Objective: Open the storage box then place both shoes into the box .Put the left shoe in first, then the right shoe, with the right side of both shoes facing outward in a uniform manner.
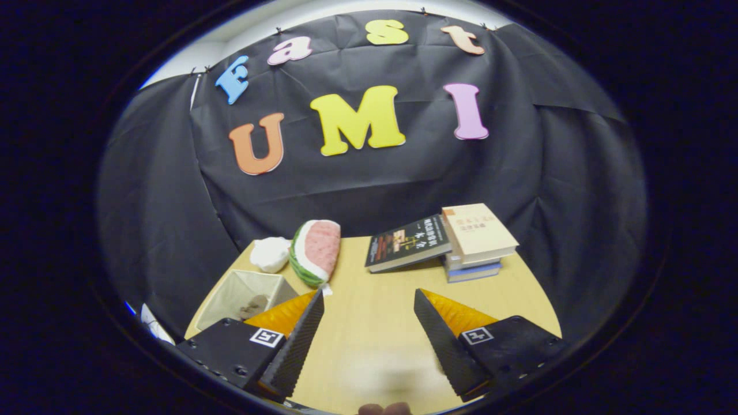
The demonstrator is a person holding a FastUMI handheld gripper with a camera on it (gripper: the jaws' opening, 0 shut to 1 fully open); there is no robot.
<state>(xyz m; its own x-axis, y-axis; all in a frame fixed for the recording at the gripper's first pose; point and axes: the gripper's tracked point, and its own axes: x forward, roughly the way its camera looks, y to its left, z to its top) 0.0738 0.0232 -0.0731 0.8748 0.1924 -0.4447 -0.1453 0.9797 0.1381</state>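
a wooden table point(375, 323) is seen from a handheld gripper point(369, 311), w/ black cloth behind it. the two black fingers, orange-backed, are held wide apart w/ nothing between them; only bare tabletop lies in the gap.

just beyond the left finger point(300, 340), at the near left of the table, an open-topped beige fabric box point(242, 294) is seen. it looks like the storage box, already open, w/ a dim brownish patch on its inner wall or floor; what that is can't be told. no shoe can be made out on the table.

farther off on the left, a watermelon-slice plush point(316, 251) is propped upright, w/ a white plush lump point(271, 253) just beside it. at the far right, a dark-covered book point(408, 242) leans against a short stack of books point(477, 242) topped by a tan one.

judged from this: the task is at its start, box reachable, shoes yet to be found.

risks: w/ shoes out of sight, the wrong shoe could be picked first, or it could be turned the wrong way, breaking the left-then-right order & uniform facing. the box is soft-walled, so a finger pushed against its rim could collapse or shove it toward the table edge. the watermelon plush stands near the box & could be knocked over by a wide swing.
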